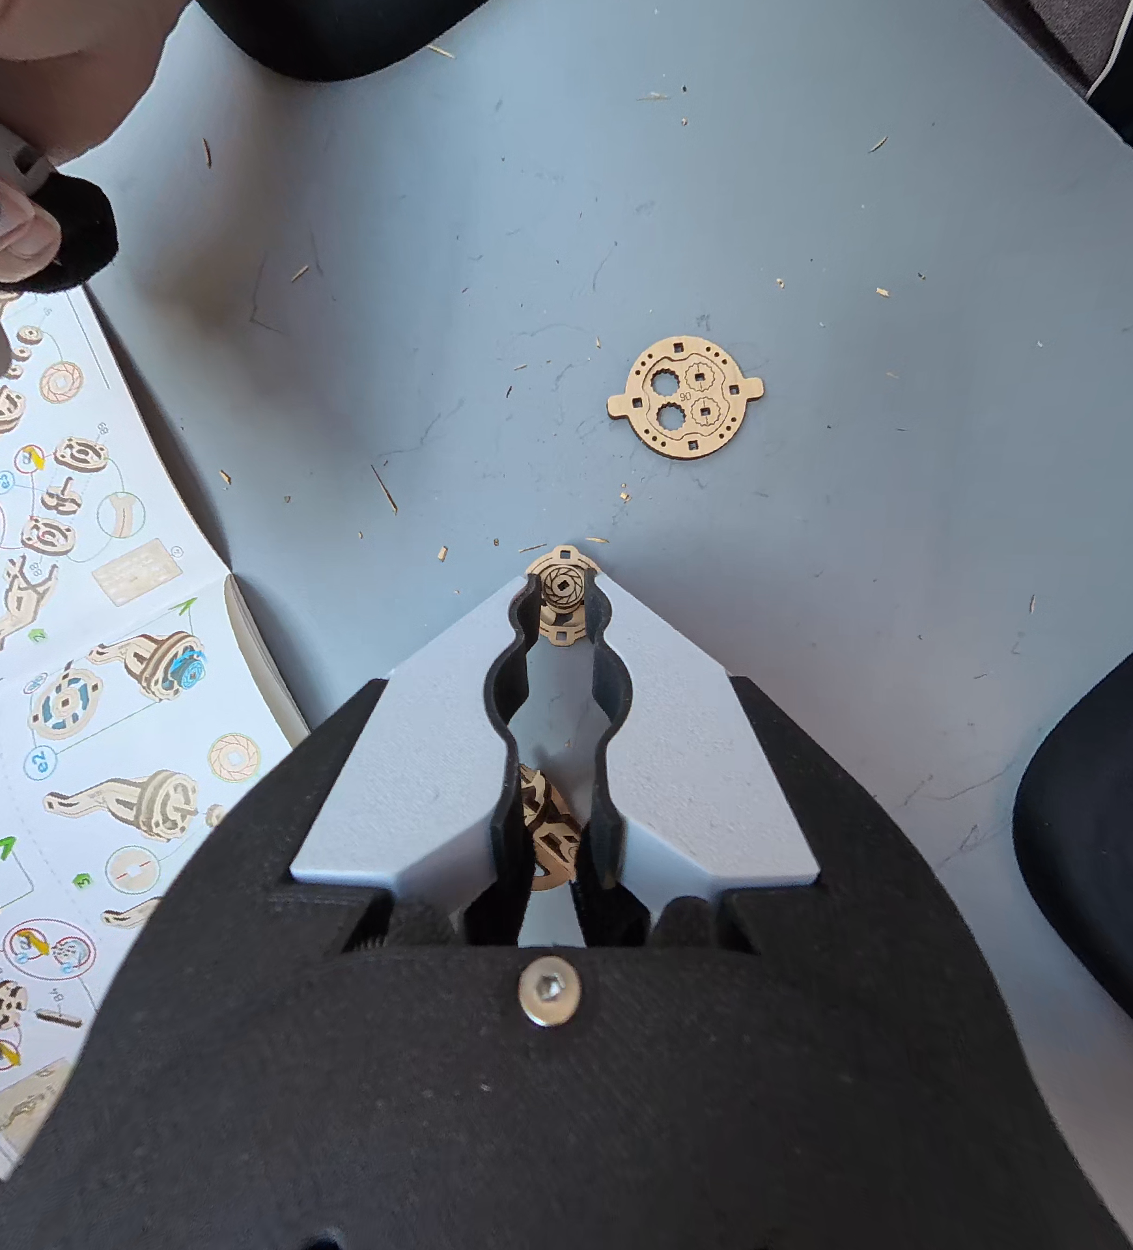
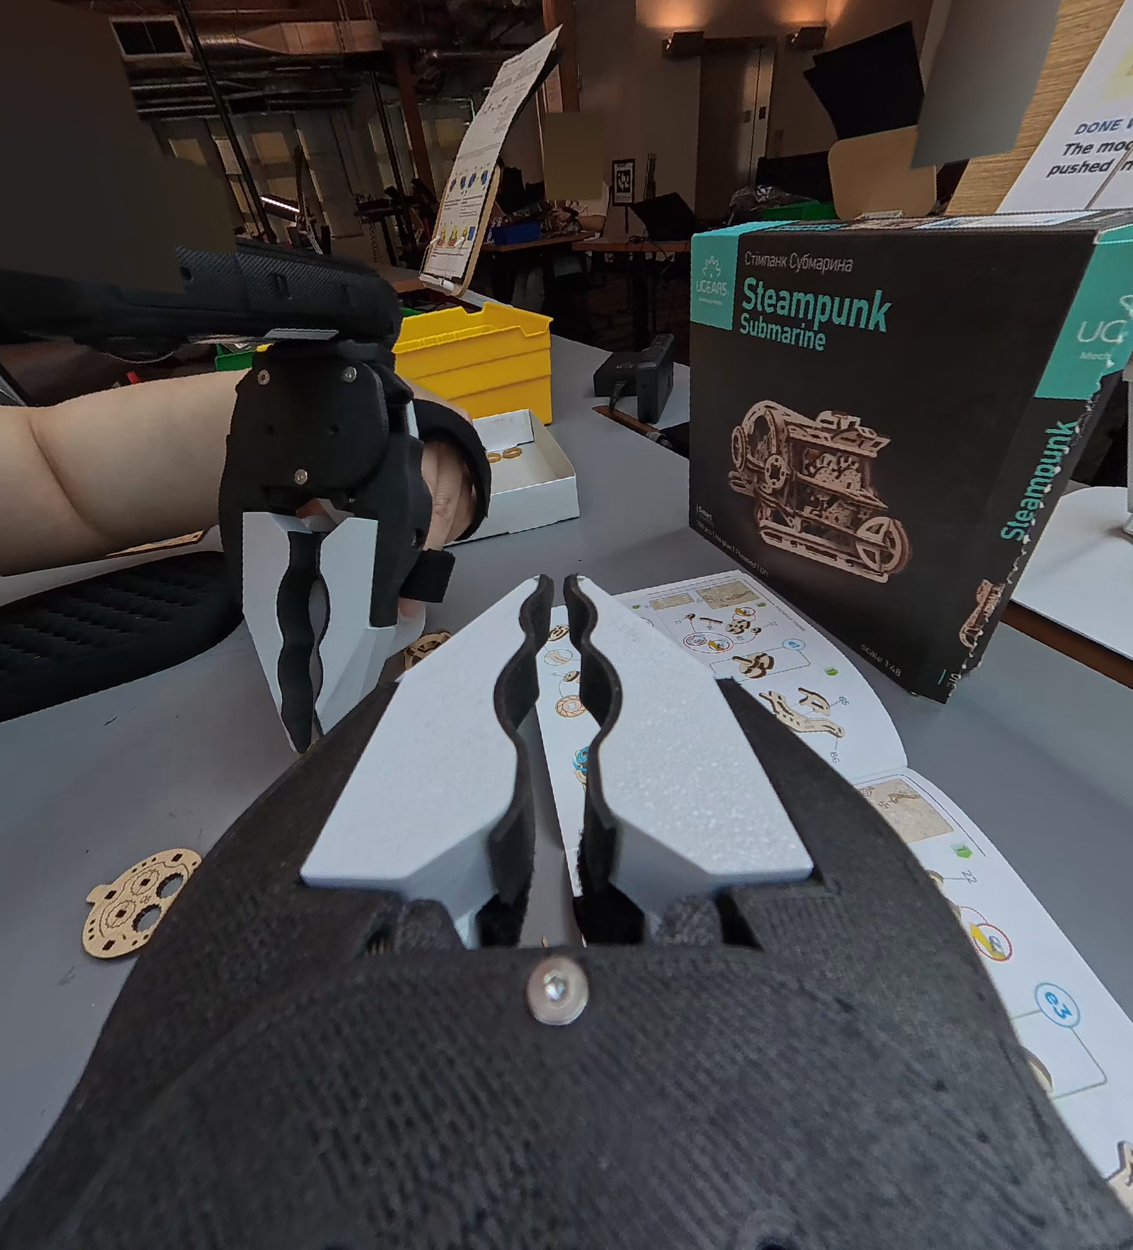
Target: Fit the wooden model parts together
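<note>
My left gripper [image 1: 560, 595] points down at the grey table [image 1: 821, 203], its wavy black pads closed on a small wooden hub [image 1: 560, 592] made of stacked round pieces; the hub's tabbed rim pokes out past the fingertips. Further back between the same fingers I see more brown wood [image 1: 550, 832], possibly part of that assembly, though the pads hide how it joins. Ahead of the tips, apart from them, a flat round plate [image 1: 684, 398] lies on the table, with two toothed holes, two etched gears and a small tab on each side. Wood splinters are scattered over the surface around it. The manual [image 1: 77, 676] lies open along the table's left side in this view, with a hand [image 1: 2, 230] in a black strap above its top corner. In the right wrist view my right gripper [image 2: 558, 585] hovers over the manual [image 2: 787, 710], its tips nearly meeting with only a narrow slit between them and nothing in it. From there I see the left gripper [image 2: 303, 737] upright, tips at the table, and the plate [image 2: 137, 903] lying near the table's close edge. Another wooden piece [image 2: 425, 646] lies just behind the left gripper. A dark kit box [image 2: 888, 419] stands past the manual, with a shallow white tray [image 2: 537, 473] and a yellow bin [image 2: 482, 365] toward the far edge.
</note>
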The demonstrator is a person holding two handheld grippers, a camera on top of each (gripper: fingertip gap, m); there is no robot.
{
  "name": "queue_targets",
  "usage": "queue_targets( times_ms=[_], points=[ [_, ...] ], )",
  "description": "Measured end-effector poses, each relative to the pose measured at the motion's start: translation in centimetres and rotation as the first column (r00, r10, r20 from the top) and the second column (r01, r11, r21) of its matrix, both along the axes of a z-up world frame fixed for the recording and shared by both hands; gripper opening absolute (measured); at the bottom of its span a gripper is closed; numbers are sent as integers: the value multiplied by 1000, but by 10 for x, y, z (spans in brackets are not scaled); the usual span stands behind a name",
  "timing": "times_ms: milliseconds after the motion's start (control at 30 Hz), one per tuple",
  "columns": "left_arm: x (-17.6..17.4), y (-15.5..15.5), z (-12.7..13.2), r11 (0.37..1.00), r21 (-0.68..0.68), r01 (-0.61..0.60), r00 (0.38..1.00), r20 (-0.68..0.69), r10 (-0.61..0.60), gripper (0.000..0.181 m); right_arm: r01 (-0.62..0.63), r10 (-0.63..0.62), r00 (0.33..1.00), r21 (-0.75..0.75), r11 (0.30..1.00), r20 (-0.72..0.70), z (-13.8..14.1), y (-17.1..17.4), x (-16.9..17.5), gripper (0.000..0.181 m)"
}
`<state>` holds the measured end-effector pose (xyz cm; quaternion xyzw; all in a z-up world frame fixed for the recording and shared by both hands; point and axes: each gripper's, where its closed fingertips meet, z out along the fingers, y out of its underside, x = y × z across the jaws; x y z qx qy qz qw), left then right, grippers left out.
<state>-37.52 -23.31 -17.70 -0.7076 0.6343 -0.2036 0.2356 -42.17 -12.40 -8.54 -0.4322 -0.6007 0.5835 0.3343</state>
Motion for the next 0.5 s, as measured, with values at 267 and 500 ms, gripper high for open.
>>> queue_targets(
  times_ms=[267, 500],
  points=[
    [2, 2, 0, 999, 32, -43, 998, 44, 42, 11, -1, 1, 1000, -1, 1000, 0, 0, 0, 0, 3],
    [-2, 0, 1, 996, 36, -82, 994, 77, 79, 11, -13, 13, 1000, -1, 1000, 4, -1, -3, 0, 3]
  ],
)
